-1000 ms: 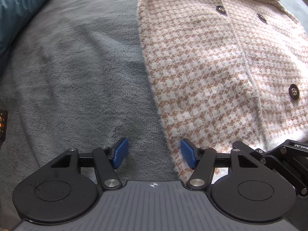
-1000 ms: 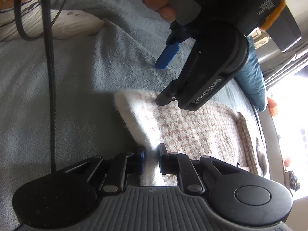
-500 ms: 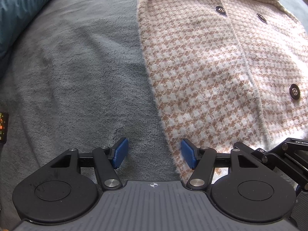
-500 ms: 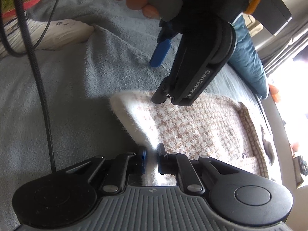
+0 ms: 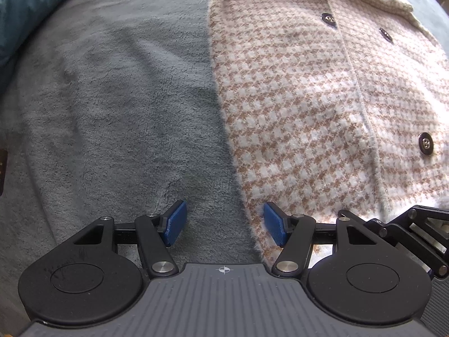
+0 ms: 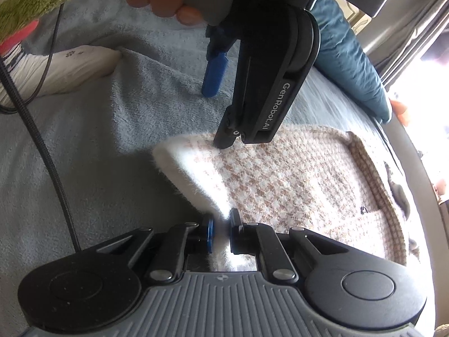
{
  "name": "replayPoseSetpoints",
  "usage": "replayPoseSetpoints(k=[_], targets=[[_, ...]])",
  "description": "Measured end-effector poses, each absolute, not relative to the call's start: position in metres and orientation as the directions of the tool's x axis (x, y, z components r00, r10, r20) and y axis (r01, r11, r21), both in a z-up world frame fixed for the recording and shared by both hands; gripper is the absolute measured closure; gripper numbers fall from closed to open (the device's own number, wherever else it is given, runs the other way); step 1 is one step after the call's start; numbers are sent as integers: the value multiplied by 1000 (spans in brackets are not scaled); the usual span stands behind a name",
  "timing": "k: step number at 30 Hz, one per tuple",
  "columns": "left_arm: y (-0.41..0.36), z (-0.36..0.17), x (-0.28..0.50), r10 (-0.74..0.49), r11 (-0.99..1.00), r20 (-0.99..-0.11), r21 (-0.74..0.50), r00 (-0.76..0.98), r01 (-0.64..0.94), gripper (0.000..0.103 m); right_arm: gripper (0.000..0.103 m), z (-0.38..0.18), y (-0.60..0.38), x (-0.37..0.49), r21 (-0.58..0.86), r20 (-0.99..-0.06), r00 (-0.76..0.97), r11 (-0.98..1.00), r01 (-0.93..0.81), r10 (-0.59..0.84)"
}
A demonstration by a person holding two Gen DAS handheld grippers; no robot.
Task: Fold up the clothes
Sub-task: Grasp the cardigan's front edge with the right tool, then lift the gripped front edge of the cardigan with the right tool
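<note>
Coat (image 5: 308,118): fuzzy knit, tan-and-white houndstooth, dark round buttons (image 5: 426,148) along the front placket. Laid flat, front up, on the grey fleece bed cover. Long side edge straight. Collar end far from the cameras. Near hem corner (image 6: 179,165) lifted off the cover, white fluffy edge curling upward.

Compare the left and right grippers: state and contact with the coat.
The left gripper is open, its pads straddling the coat's side edge with nothing pinched. The right gripper is shut on the coat's white hem. The left sits over the blanket and coat edge; the right holds fabric. Both have blue pads.
</note>
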State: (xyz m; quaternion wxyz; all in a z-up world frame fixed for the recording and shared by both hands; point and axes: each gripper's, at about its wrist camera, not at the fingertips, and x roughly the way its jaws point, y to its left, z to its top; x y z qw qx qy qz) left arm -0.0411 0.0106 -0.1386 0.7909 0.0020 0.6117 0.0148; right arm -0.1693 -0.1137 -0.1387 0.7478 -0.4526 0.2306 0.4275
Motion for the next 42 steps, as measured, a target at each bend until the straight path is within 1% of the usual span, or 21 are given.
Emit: replayPoseSetpoints(k=[8,13,19,22,30,35,39,42], targets=[[19,-140,-37,-6,999,-971,-18,238,-49,42,93,-138,-114,-165,-451,-741,520,259,-854,426],[26,-137,-37,-48,996,-971,-64,234,-59,42,94,-132,-117,-156,-388,-751,502,329,-861,428],[35,-125,-38,-146,984,-950,-168,275,-58,42,95,-124,-122,-147,-316,-759,485,404,-858,435],[43,-122,-43,-207,964,-939,-244,273,-105,42,95,-119,-126,-140,-264,-761,476,460,-848,441],[49,-141,-32,-388,880,-894,-432,222,-199,42,96,-108,-141,-124,-134,-758,452,565,-814,471],[47,-159,-20,-465,827,-863,-504,198,-251,41,97,-103,-149,-117,-67,-754,438,606,-793,490],[42,-176,-10,-553,765,-818,-573,156,-295,41,97,-102,-150,-118,-50,-748,432,608,-793,503],[37,-180,-13,-577,748,-804,-591,144,-303,41,97,-102,-149,-119,-45,-748,429,605,-795,506]])
